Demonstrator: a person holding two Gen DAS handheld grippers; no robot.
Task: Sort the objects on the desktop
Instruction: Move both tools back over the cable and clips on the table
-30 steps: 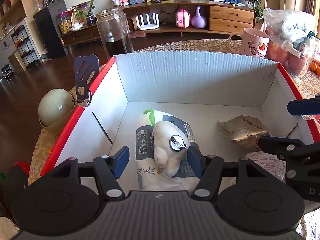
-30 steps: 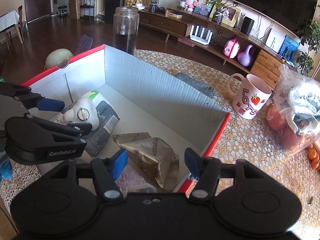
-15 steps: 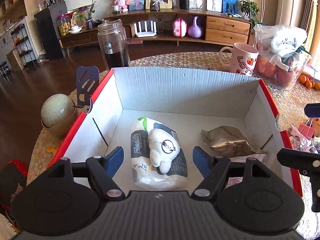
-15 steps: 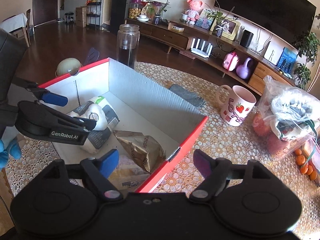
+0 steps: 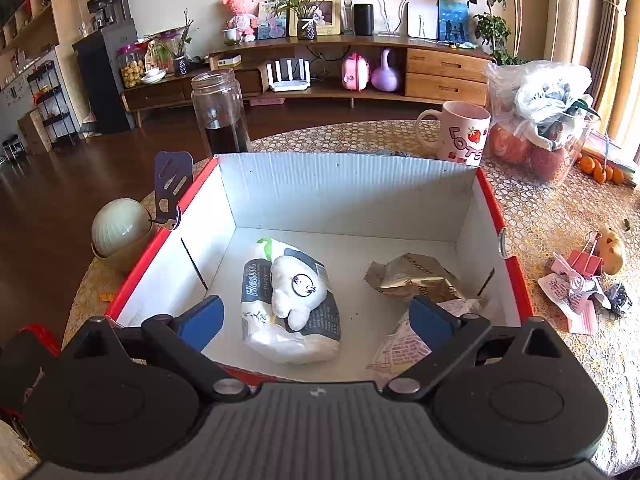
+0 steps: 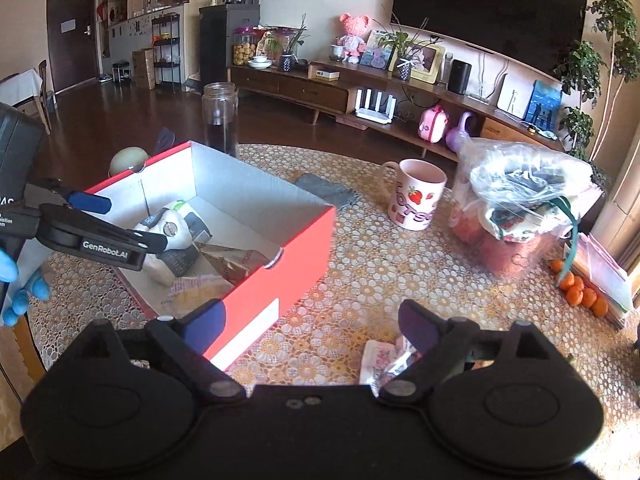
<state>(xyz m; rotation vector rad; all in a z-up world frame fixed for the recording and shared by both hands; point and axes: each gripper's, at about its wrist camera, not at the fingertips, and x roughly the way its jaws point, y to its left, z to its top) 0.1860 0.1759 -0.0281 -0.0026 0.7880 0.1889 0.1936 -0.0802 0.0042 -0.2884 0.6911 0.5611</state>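
Note:
A red cardboard box [image 5: 348,196] with a white inside holds a tissue pack [image 5: 292,320], a white plush toy [image 5: 294,286] lying on it, a crumpled gold wrapper [image 5: 412,276] and a pink paper packet [image 5: 400,350]. My left gripper [image 5: 316,322] is open and empty above the box's near edge; it also shows in the right wrist view [image 6: 120,224]. My right gripper [image 6: 312,326] is open and empty over the table, right of the box [image 6: 276,280]. A pink packet [image 6: 380,360] lies just under it. Loose items [image 5: 580,280], among them a pink clip, lie right of the box.
A strawberry mug [image 6: 416,196], a bag of fruit [image 6: 516,208] and small oranges [image 6: 580,290] stand at the back right. A glass jar [image 5: 220,112] stands behind the box. A green bowl with a lid [image 5: 118,230] and a blue spatula [image 5: 172,184] sit at the left.
Both grippers have pulled back and up from the box. The right gripper has moved right, out over the table. The toy stays on the tissue pack.

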